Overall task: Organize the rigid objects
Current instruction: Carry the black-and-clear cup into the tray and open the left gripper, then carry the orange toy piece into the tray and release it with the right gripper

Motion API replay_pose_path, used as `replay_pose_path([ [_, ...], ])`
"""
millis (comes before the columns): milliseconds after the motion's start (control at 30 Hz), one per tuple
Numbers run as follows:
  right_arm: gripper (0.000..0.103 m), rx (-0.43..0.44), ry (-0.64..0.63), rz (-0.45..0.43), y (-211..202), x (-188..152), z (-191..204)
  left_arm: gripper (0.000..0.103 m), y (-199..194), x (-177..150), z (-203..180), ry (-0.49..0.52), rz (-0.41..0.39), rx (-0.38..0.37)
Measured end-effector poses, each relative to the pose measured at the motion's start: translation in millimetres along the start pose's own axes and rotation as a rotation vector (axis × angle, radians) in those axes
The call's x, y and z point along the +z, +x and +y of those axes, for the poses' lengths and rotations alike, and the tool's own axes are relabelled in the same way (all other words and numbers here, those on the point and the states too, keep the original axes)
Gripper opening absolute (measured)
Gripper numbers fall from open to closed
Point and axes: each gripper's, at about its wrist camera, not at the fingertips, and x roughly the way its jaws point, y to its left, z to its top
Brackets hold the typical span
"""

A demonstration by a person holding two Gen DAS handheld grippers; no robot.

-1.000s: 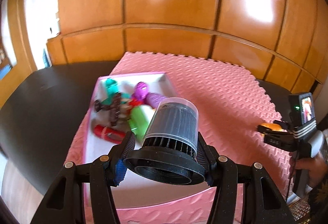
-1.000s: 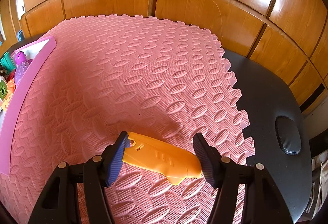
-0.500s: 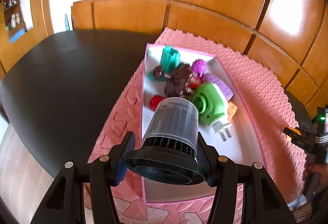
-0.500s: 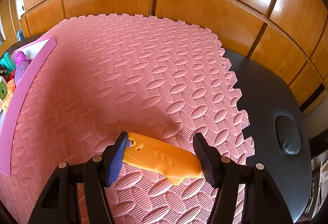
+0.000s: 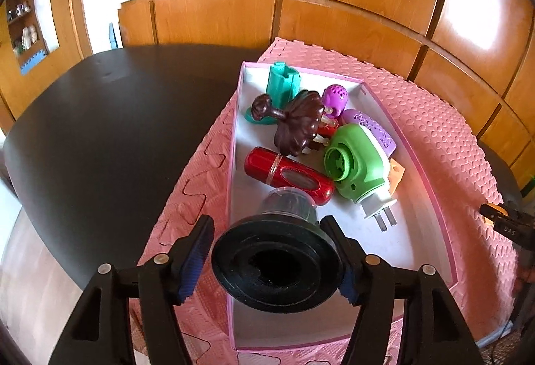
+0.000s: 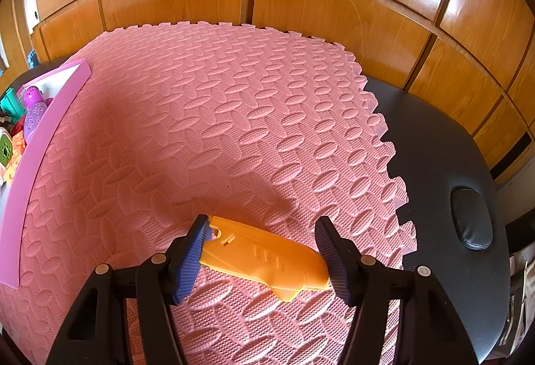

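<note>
Left gripper: its fingers are clenched on the black filter cap, over the near end of the pink box.
Right gripper: its fingers grasp the orange cutter over the foam mat.
Risk: the released cap may roll against the red cylinder (it is round).

We see a pink foam mat embossed with woven ovals, a pink-rimmed white tray, a red cylinder, a green-and-white plug-in, a teal piece, a dark brown flower-shaped knob, purple pieces, an orange plastic piece, and blue ribbed pads.
</note>
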Motion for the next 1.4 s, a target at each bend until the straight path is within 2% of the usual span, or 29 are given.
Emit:
replay_pose_path([
  [133,0.065,-0.005,-0.003,-0.001,-0.1,-0.1,0.9,0.072,-13.7,2.8,1.1,-0.001,-0.045,0.002],
  [300,0.065,-0.011,-0.008,-0.001,-0.8,-0.3,2.3,0.072,-25.9,2.9,1.9,0.007,-0.080,0.026],
  [400,0.065,-0.015,-0.013,-0.002,-1.2,-0.5,2.9,0.072,-24.9,1.4,2.4,0.013,-0.071,0.070],
  [567,0.065,-0.015,-0.013,-0.002,-1.3,-0.3,2.9,0.072,-24.1,-0.3,3.1,0.008,-0.066,0.087],
  [1400,0.064,0.006,0.023,0.002,-2.0,-0.8,0.1,0.073,-37.8,-1.6,14.8,-0.006,-0.100,0.092],
])
